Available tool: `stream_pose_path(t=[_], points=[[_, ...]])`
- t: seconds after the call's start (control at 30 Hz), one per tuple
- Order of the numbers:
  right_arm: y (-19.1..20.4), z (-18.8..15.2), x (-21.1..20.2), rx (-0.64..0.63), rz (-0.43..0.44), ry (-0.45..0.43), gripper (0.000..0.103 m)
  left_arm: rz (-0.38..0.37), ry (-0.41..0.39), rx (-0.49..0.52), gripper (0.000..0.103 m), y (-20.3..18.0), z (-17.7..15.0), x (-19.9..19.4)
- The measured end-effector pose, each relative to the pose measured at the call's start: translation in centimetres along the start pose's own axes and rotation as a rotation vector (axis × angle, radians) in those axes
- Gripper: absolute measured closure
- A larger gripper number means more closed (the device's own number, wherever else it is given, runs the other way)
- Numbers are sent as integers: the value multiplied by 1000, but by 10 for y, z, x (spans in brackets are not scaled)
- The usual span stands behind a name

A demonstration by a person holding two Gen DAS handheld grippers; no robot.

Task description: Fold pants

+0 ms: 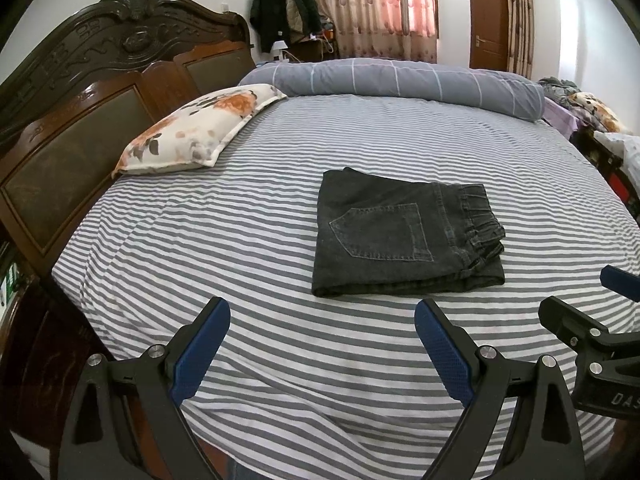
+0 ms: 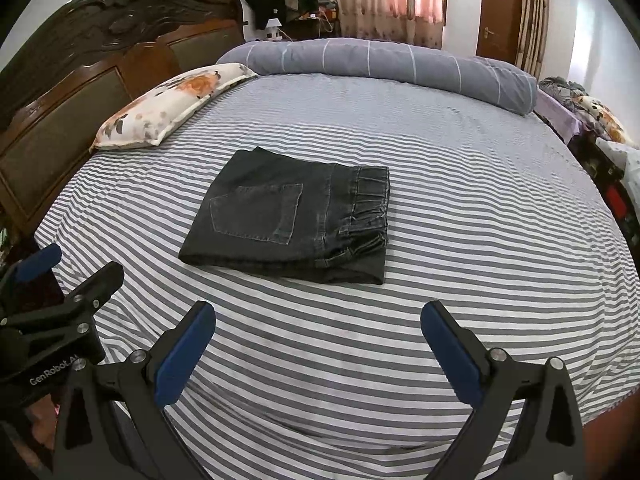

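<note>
Left wrist view: left gripper [image 1: 322, 322] sits low over the striped sheet [image 1: 200, 240], fingers spread wide, nothing between them. Pants [image 1: 404, 236] lie ahead and slightly to the right, folded into a compact dark rectangle, back pocket up, elastic waistband on the right side. They rest flat on the sheet, apart from both grippers. Part of the right gripper [image 1: 592, 312] pokes in at the right edge, just beside the near right corner of the pants, not touching. Floral pillow [image 1: 200, 132] sits against the headboard [image 1: 100, 92] on the left; a rolled grey duvet [image 1: 400, 80] lies across the far side of the bed.

Right wrist view: right gripper [image 2: 318, 318] also hovers over the sheet [image 2: 480, 240], fingers wide apart, holding nothing. Pants [image 2: 292, 216] are ahead, slightly left of centre, same folded stack, waistband to the right. Left gripper [image 2: 64, 276] shows at the left edge, jaws apart, clear of the pants. Pillow [image 2: 168, 104] and duvet [image 2: 380, 64] behind.
</note>
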State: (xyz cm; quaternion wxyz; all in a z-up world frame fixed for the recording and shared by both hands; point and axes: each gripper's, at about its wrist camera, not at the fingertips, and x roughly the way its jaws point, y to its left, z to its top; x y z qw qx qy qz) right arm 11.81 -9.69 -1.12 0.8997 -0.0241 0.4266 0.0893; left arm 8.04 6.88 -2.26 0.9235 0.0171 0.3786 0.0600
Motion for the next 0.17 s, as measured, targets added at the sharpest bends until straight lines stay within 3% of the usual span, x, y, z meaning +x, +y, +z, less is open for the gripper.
stream_pose_path(t=[0.17], points=[[-1, -2, 1, 5, 3, 5, 1, -14, 5, -1, 10, -2, -3, 0]])
